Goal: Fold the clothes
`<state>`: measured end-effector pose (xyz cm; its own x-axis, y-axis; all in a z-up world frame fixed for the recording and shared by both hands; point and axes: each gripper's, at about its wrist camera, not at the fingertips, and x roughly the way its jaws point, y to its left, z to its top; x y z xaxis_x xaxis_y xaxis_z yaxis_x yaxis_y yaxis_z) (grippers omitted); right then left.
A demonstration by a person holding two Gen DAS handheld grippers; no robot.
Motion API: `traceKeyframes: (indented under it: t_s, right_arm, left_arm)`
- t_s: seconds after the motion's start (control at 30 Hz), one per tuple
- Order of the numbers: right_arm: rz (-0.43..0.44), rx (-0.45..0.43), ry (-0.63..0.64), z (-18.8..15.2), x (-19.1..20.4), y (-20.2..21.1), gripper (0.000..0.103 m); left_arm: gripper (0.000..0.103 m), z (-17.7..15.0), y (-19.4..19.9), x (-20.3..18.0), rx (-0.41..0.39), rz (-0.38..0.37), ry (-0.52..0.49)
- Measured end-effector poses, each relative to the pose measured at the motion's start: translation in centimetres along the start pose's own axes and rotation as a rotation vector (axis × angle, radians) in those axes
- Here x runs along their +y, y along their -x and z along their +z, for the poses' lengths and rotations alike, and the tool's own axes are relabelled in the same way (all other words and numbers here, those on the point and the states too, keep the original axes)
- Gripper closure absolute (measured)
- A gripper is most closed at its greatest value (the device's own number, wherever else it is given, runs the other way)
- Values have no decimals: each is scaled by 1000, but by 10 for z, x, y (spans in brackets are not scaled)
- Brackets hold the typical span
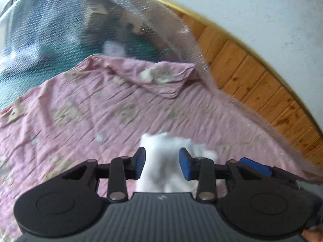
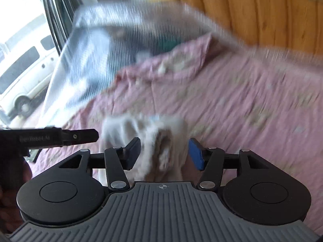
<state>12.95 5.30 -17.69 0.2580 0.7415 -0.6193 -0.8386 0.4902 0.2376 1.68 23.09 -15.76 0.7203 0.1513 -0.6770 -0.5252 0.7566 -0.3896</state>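
Grippers point(image 1: 162, 162) point(image 2: 164, 153) level over pink sheet point(image 1: 80, 111), jaws spread astride white garment point(image 2: 153, 139).

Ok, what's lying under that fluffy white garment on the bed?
The fluffy white garment lies on a wrinkled pink patterned bedsheet, which shows all around it. The part of the sheet directly beneath is covered, so anything there cannot be seen. Both views are motion-blurred.
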Motion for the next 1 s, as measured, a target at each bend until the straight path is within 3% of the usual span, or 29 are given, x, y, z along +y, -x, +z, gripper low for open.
traceKeyframes:
  t_s: [0.03,0.1,0.23,0.27,0.43,0.47,0.53,0.63,0.7,0.77,0.83,0.87,0.9,1.0]
  right_arm:
    - [-12,-31,34,4,7,8,68]
    - [-2,-5,104,8,20,-5,89]
    - [-50,144,145,-7,19,-60,92]
    - [-61,136,157,-13,16,-62,92]
    - [-41,114,123,-9,9,-49,92]
    - [-43,79,102,-5,12,-37,85]
    - [-42,14,101,-3,22,-15,82]
    - [-49,98,123,-18,30,-23,82]
    - [-66,106,112,-22,32,-10,76]
    - [-82,113,101,-26,34,4,67]
    - [-98,121,90,-30,36,18,34]
    - [-106,125,85,-32,37,25,27]
    - [-114,128,80,-34,37,32,21]
    - [-139,140,63,-39,40,52,21]
  left_arm:
    - [67,2,-13,-3,17,-6,-9]
    - [67,3,-43,-5,57,4,-23]
    - [65,-5,-91,4,136,38,-27]
    - [65,-5,-95,4,146,41,-30]
    - [68,2,-55,-2,94,6,-43]
    - [68,2,-44,-3,75,-3,-44]
    - [63,-4,-35,-3,57,0,-65]
    - [63,-22,-54,-5,100,45,-123]
    - [58,-30,-60,-8,123,68,-151]
    - [48,-26,-49,-16,130,77,-156]
    - [24,-24,-32,-21,131,102,-149]
    - [21,-24,-22,-23,128,119,-143]
    - [18,-24,-12,-26,129,125,-141]
    - [13,-32,18,-36,125,134,-156]
